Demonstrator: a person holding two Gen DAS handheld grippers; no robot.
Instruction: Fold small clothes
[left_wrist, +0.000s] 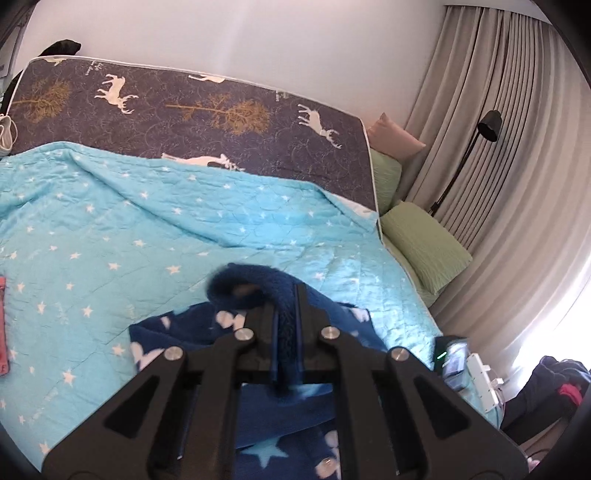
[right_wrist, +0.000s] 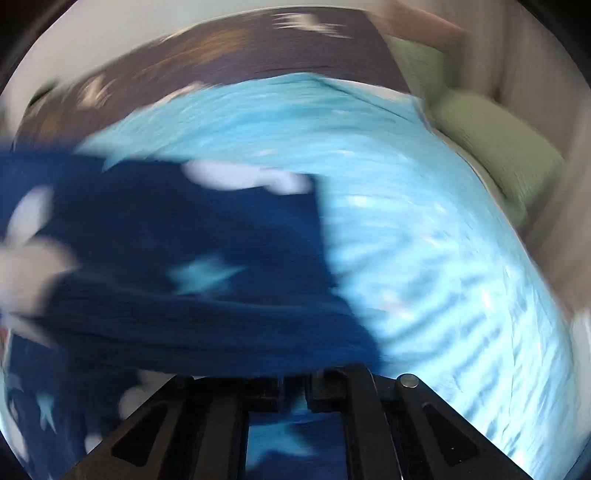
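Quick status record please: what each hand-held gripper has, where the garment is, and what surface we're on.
garment: navy fleece with white and light-blue shapes, partly lifted
left hand-held gripper: shut on a bunched edge of the fleece
right hand-held gripper: fleece at its fingers; view blurred, grip unclear
surface: light-blue star quilt on a bed
nearby: green pillow at the bed's right side

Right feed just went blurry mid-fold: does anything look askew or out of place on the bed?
Nothing damaged or spilled. The dark blue garment is bunched in the left gripper. The quilt is rumpled, baring the mattress.
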